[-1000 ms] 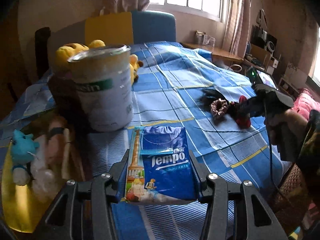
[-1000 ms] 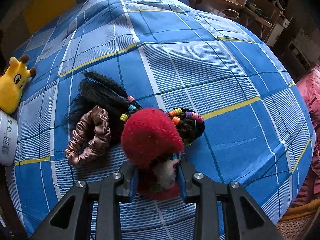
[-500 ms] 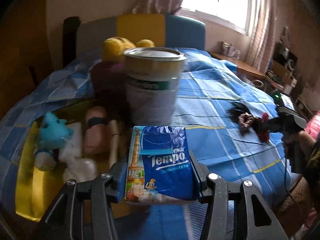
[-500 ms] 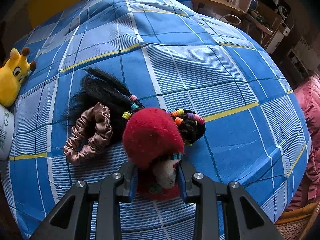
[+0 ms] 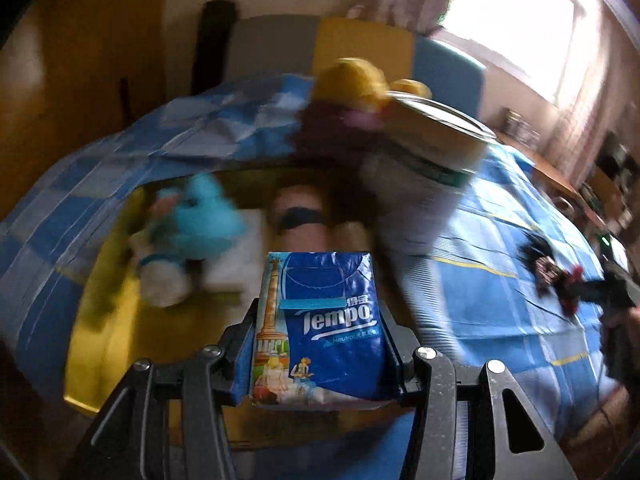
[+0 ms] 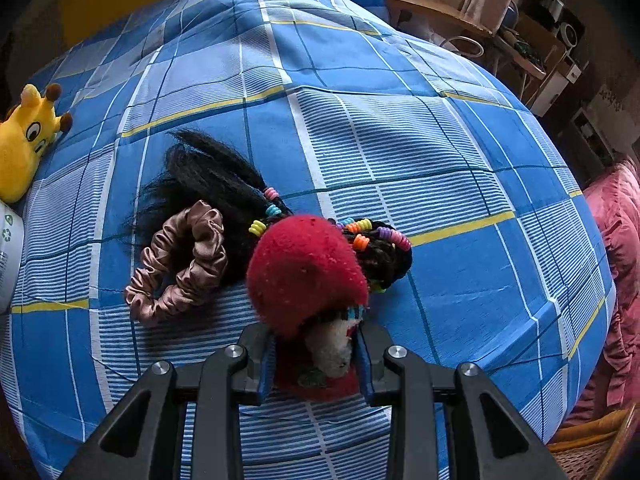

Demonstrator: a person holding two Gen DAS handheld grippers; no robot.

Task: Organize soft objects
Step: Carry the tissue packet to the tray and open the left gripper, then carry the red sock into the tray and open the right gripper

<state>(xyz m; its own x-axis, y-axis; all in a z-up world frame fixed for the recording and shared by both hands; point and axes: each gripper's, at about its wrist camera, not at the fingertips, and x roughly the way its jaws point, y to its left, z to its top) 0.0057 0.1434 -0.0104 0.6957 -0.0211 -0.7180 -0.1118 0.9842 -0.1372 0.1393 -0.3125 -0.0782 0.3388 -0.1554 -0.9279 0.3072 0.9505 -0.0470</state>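
My left gripper point(image 5: 318, 354) is shut on a blue Tempo tissue pack point(image 5: 320, 320), held above a yellow tray point(image 5: 100, 344) on the bed. In the tray lie a turquoise plush point(image 5: 200, 220), white soft pieces and a pink roll point(image 5: 298, 212); this view is blurred. My right gripper point(image 6: 314, 354) is shut on a red-hatted doll point(image 6: 304, 272) just over the blue checked bedspread point(image 6: 400, 140). Beside the doll lie a black hairpiece point(image 6: 208, 176) with coloured bands and a pink satin scrunchie point(image 6: 180, 268). The right gripper also shows small at the far right of the left wrist view point(image 5: 576, 292).
A tall white tin point(image 5: 424, 184) stands right of the tray, with a yellow plush point(image 5: 352, 84) and a dark purple thing behind it. The yellow giraffe plush point(image 6: 28, 136) lies at the bedspread's left edge. A wooden desk point(image 6: 440, 8) and shelves stand beyond the bed.
The left gripper has swung left with the tissue pack, from over the bedspread to over the yellow tray; the tin now sits to its right. The right gripper keeps still with the doll.
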